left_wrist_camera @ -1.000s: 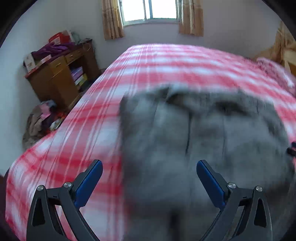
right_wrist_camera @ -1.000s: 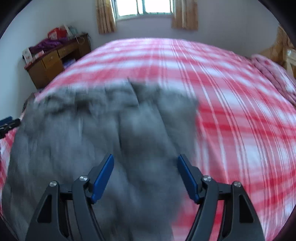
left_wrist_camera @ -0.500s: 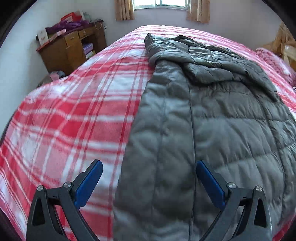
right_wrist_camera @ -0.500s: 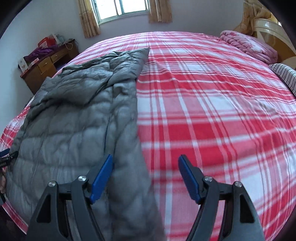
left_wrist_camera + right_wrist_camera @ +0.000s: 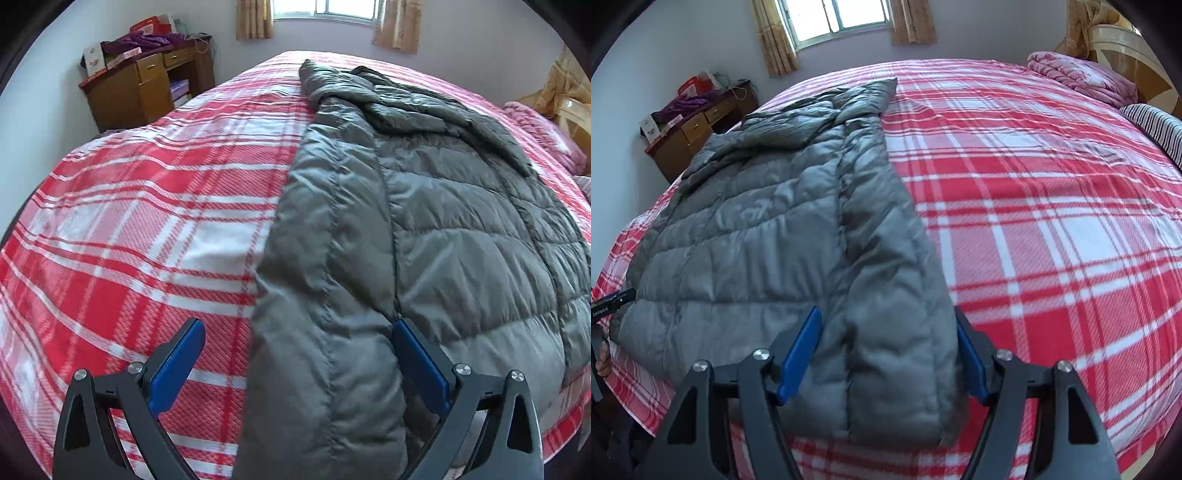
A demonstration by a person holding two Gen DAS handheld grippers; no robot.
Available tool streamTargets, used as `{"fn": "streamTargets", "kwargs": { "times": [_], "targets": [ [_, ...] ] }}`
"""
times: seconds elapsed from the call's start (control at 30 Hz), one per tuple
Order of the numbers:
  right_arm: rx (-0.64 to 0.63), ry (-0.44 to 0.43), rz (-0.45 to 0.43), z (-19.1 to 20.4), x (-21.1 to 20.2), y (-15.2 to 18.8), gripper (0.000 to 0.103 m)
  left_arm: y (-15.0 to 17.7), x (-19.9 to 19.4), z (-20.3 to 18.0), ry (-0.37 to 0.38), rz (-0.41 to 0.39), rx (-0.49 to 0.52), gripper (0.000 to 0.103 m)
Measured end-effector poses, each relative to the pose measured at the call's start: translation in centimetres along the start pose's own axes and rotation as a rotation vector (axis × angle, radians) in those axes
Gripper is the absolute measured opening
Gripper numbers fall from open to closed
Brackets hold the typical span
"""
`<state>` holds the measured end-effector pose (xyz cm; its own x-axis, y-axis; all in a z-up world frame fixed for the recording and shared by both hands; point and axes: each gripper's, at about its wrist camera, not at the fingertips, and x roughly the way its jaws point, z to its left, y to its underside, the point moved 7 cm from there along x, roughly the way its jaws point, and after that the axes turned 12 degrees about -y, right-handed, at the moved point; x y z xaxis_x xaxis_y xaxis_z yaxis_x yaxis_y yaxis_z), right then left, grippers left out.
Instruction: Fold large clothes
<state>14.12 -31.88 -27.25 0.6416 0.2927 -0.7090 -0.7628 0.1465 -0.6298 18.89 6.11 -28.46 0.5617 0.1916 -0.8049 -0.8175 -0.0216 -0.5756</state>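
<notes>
A grey quilted puffer jacket (image 5: 443, 229) lies spread lengthwise on the red and white plaid bed (image 5: 147, 221), its hem toward me and its folded sleeves and collar at the far end. My left gripper (image 5: 297, 332) is open and wide over the hem's left corner; the jacket's left edge runs between its blue pads. My right gripper (image 5: 886, 317) straddles the right front panel of the jacket (image 5: 775, 221) near the hem. Its jaws are closing with the puffy panel between the pads, which flank the cloth without clearly squeezing it.
A wooden desk (image 5: 147, 88) piled with clutter stands by the left wall under a curtained window (image 5: 838, 18). A pink quilt (image 5: 1082, 79), a striped pillow (image 5: 1156, 125) and the headboard (image 5: 1126, 40) are at the far right. A hand (image 5: 602, 363) shows at the left edge.
The jacket was a blur under both grippers; it now lies flat on the bed. Both grippers have drawn back and down to its near hem corners.
</notes>
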Motion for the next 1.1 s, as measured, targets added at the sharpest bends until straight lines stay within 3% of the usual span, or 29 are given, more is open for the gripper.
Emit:
{"fn": "streamTargets", "kwargs": {
  "times": [0.07, 0.1, 0.13, 0.17, 0.23, 0.47, 0.6, 0.73, 0.83, 0.9, 1.1],
  "targets": [
    [-0.013, -0.003, -0.008, 0.3, 0.0, 0.4, 0.054, 0.4, -0.1, -0.6, 0.062, 0.007, 0.001, 0.077],
    [-0.016, -0.011, -0.009, 0.5, 0.0, 0.5, 0.048, 0.4, -0.5, -0.8, 0.083, -0.006, 0.000, 0.060],
    [-0.016, -0.034, -0.009, 0.7, 0.0, 0.6, 0.031, 0.4, -0.9, -1.1, 0.093, -0.017, 0.011, 0.032],
    [-0.009, -0.069, -0.010, 1.0, -0.1, 0.6, 0.022, 0.4, -1.5, -1.5, 0.124, -0.019, 0.031, 0.022],
    [0.009, -0.111, -0.021, 1.4, -0.6, 0.5, 0.017, 0.2, -2.8, -1.6, 0.152, -0.038, 0.021, 0.009],
    [-0.003, -0.205, -0.145, 3.5, -6.6, -1.6, 0.012, -2.2, -13.0, 0.7, 0.251, -0.249, -0.012, 0.006],
    [-0.035, -0.276, -0.251, 5.6, -12.8, -3.4, 0.012, -3.8, -20.0, 3.2, 0.332, -0.356, -0.060, 0.006],
    [-0.066, -0.338, -0.366, 7.7, -18.8, -5.3, 0.012, -5.2, -23.9, 4.7, 0.369, -0.429, -0.083, 0.006],
    [-0.080, -0.366, -0.438, 8.7, -21.2, -7.2, 0.012, -7.4, -23.1, 4.0, 0.328, -0.466, -0.037, 0.006],
    [-0.098, -0.354, -0.452, 8.8, -20.5, -9.0, 0.012, -9.6, -20.4, 3.2, 0.317, -0.440, -0.028, 0.006],
    [-0.019, -0.310, -0.421, 6.2, -12.1, -15.7, 0.012, -16.5, -11.6, 1.0, 0.276, -0.396, -0.057, 0.006]
  ]
}}
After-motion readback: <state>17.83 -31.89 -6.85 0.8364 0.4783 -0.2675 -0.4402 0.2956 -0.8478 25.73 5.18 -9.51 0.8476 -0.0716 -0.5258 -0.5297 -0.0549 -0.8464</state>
